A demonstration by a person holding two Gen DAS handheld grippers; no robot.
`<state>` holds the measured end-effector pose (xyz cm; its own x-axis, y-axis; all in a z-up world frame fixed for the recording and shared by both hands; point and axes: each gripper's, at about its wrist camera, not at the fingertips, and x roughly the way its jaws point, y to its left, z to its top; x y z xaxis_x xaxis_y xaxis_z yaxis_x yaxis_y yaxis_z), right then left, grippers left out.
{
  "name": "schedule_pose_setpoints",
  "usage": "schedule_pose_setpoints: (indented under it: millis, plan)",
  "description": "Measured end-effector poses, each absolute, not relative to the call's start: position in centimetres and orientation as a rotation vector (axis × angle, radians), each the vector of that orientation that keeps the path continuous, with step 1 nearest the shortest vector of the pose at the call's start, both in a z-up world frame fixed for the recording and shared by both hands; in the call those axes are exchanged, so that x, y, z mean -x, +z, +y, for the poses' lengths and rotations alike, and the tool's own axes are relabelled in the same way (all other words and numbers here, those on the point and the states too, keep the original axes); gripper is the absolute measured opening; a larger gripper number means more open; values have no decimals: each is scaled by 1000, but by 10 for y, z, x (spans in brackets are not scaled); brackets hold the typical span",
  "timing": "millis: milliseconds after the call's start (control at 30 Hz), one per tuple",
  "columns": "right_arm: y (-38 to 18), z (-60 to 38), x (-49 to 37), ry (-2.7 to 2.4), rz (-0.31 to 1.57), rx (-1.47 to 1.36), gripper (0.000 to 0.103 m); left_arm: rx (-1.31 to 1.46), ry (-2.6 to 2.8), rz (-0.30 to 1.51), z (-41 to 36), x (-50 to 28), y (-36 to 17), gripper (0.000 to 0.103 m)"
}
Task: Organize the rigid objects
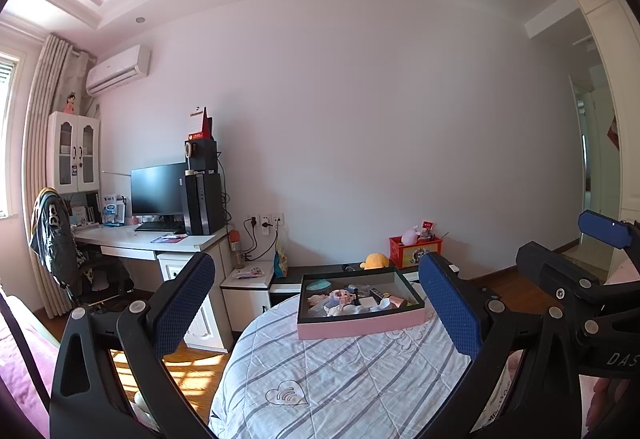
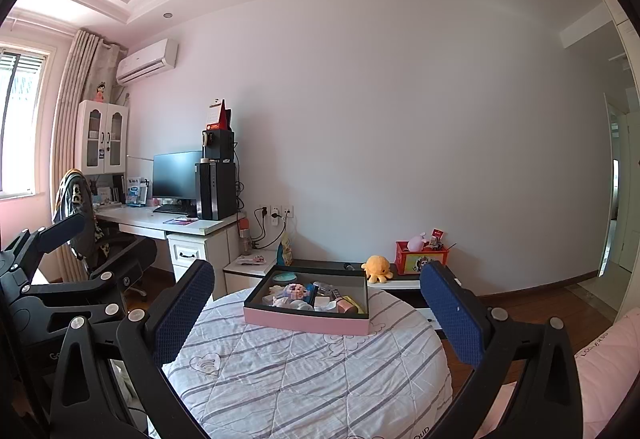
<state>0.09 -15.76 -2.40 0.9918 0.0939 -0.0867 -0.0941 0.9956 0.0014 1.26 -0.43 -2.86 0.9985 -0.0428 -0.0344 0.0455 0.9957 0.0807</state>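
Observation:
A pink-walled box (image 1: 360, 327) with a dark rim sits on the far part of a round surface covered by a striped quilt (image 1: 340, 379). It holds several small items, among them a teal round case (image 1: 320, 285) and a pink toy (image 1: 340, 297). The box also shows in the right wrist view (image 2: 306, 321). My left gripper (image 1: 320, 303) is open and empty, held back from the box. My right gripper (image 2: 320, 305) is open and empty, also short of the box. The right gripper's fingers (image 1: 604, 229) show at the right edge of the left wrist view.
A white desk (image 2: 160, 223) with a monitor (image 2: 176, 175) and a PC tower stands at the left, with a chair (image 2: 104, 243) before it. A low dark bench behind the quilt carries an orange octopus plush (image 2: 376, 267) and a red box (image 2: 420, 259). Wood floor lies around.

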Motion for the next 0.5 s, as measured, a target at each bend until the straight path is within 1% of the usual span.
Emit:
schedule_pose_setpoints:
  millis: [500]
  plan:
    - [-26, -158, -4, 101, 91, 5, 103, -82, -45, 33, -3, -12, -28, 103]
